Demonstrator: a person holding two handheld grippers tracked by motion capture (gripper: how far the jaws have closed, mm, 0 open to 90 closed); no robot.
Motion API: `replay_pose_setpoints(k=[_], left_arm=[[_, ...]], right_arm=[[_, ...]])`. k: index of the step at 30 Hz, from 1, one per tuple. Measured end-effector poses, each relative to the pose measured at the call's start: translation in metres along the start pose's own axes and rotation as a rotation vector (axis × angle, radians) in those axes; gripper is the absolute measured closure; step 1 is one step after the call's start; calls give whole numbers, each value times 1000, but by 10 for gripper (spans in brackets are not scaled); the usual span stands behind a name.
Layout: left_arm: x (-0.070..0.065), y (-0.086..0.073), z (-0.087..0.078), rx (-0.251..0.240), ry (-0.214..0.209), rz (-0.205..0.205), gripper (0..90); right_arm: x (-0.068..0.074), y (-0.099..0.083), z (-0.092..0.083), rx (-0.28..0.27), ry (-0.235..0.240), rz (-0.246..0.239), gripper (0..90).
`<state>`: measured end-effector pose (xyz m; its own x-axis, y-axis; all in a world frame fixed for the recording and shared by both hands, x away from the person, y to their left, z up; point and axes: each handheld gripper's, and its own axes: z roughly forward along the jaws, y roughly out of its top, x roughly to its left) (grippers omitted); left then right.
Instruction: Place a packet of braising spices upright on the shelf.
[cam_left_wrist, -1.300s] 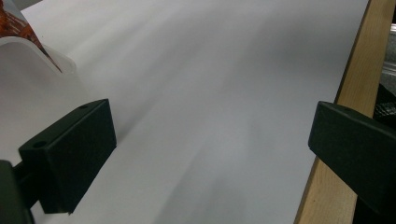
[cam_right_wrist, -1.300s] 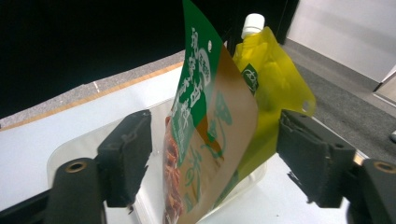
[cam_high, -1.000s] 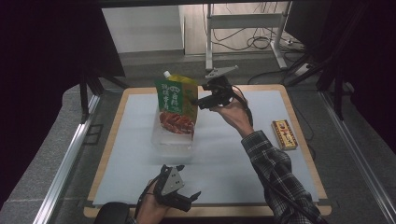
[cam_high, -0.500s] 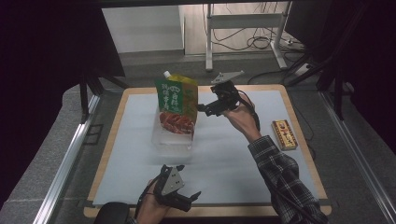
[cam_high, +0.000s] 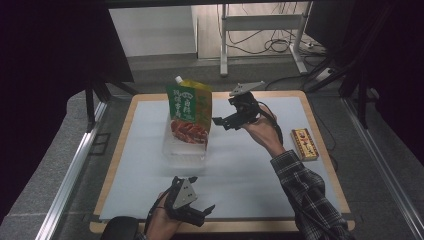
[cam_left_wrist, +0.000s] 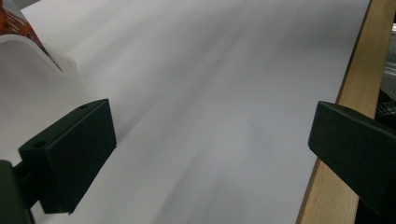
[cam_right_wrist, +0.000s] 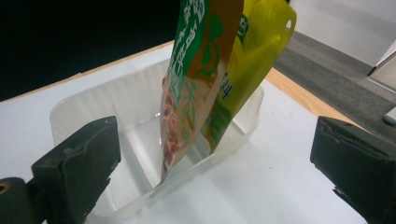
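Pouches (cam_high: 189, 111) are standing soft, light and crinkly in my thin tray (cam_high: 184, 150) near the mat's far edge. Right tongs (cam_high: 224, 121), just opening, are gaping empty beside them, left tongs (cam_high: 202, 214) idling wide; I am judging their stiffer top seams safest.

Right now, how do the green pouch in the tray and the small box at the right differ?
The green pouch stands upright in the clear tray; the small box lies flat on the table's wooden edge. The pouch is far larger and soft-sided, the box rigid. Both are printed food packs, and neither is held.
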<state>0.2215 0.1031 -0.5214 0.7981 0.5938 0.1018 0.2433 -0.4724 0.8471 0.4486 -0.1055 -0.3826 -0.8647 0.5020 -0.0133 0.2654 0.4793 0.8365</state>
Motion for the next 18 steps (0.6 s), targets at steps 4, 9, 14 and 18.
replay_pose_setpoints(k=[4,9,14,18], left_arm=[[0,0,0,-1,1,-1,7],[0,0,0,0,0,-1,7],[-1,0,0,-2,1,-1,7],[-1,0,-1,-10,-6,-1,6]], right_arm=[[1,-3,0,-1,0,-3,13],[2,-8,-2,-7,1,-9,12],[2,-12,-9,-7,3,-19,13],[1,-18,-15,-11,-9,-18,13]])
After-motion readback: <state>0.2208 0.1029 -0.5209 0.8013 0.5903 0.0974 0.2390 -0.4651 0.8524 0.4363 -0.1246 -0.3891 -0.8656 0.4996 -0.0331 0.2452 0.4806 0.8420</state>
